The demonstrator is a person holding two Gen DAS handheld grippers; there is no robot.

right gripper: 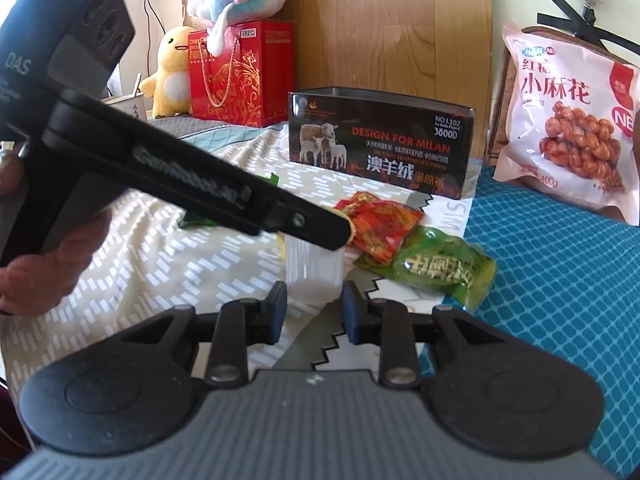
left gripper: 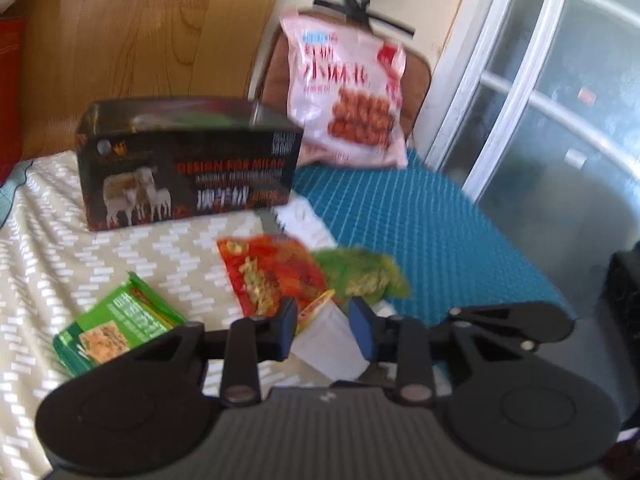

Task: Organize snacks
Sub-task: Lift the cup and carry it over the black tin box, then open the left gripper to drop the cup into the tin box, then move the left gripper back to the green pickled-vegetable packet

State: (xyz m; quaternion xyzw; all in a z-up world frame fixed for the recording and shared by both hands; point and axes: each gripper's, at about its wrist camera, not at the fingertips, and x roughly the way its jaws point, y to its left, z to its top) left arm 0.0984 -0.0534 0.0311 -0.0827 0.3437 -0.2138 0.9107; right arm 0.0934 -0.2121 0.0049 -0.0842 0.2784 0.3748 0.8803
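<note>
In the left wrist view, the left gripper (left gripper: 322, 320) is seen low in the centre, clenched on a white translucent snack packet (left gripper: 328, 344) with a red-and-yellow end. The packet is pinched between the blue pads, probably so it can be lifted off the beige patterned bedspread (left gripper: 60, 240). A black open-topped tin box (left gripper: 188, 176) is stood at centre left, likely as the bin for the loose snacks. Just above the pads lie a red pouch (left gripper: 272, 272) and a green pouch (left gripper: 360, 276), touching each other and not yet sorted.

In the right wrist view, the right gripper (right gripper: 314, 300) is shown at lower centre, and its pads appear closed on the lower end of the same packet. The left gripper's tip reaches the packet's top from the upper left, so the packet seems to be held at both ends, perhaps for steadying. A pink bag of twisted dough snacks (right gripper: 568, 120) is propped upright at the right edge.
</note>
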